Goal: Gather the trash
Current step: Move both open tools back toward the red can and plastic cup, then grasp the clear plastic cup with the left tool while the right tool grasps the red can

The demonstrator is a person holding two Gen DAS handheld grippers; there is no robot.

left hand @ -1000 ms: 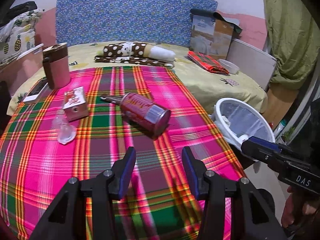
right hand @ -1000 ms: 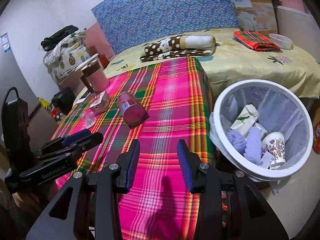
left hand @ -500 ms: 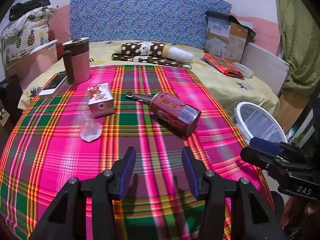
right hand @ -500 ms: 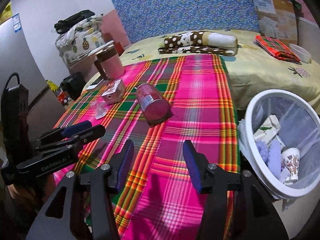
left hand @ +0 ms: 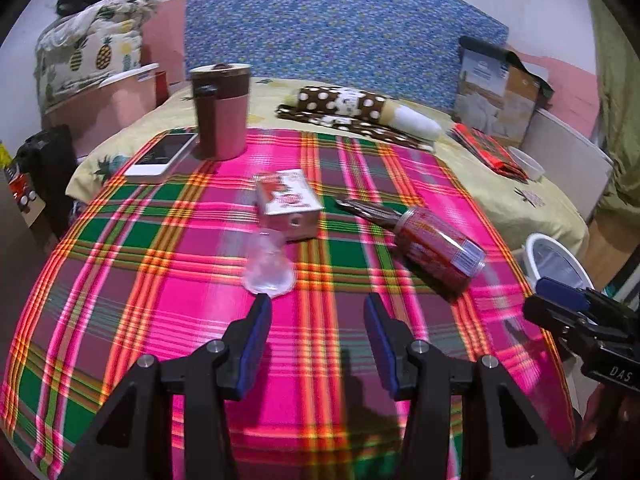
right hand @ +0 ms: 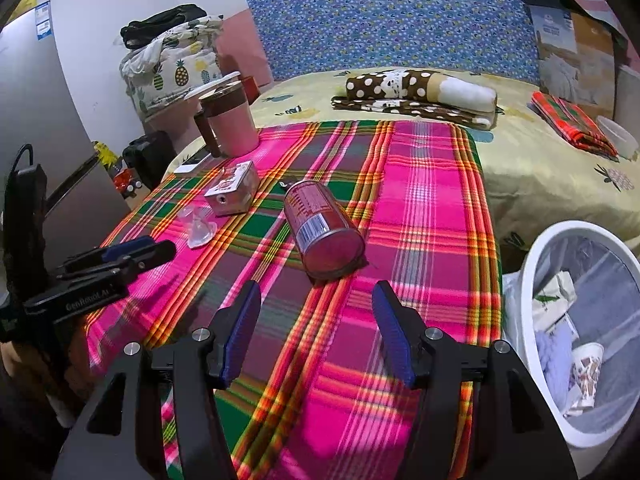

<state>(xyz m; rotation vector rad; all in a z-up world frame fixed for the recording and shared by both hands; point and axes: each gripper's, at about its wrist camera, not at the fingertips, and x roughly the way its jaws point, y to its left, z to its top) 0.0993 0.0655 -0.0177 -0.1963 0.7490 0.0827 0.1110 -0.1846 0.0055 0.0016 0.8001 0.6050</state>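
Note:
A red can (left hand: 438,245) (right hand: 323,229) lies on its side on the plaid cloth (left hand: 160,280), with a brown wrapper (left hand: 368,210) behind it. Left of it sit a small silver carton (left hand: 289,208) (right hand: 233,192) and a clear plastic cup (left hand: 269,266) (right hand: 199,229) on its side. My left gripper (left hand: 318,308) is open and empty, just short of the cup. My right gripper (right hand: 316,298) is empty, its jaws opening, just short of the can. The white trash bin (right hand: 532,280) (left hand: 532,248) at the right holds paper trash.
A pink and brown mug (left hand: 222,114) and a white phone (left hand: 162,158) stand at the cloth's far left. On the yellow bedspread (right hand: 540,168) lie a polka-dot roll (right hand: 400,84), a folded red cloth (right hand: 572,122) and a small white bowl (right hand: 618,134). A dark bag (right hand: 148,156) stands left.
Both grippers swung left across the cloth, so the bin slid toward the right edge. The left now faces the clear cup, the right faces the can. The right gripper's jaws widened.

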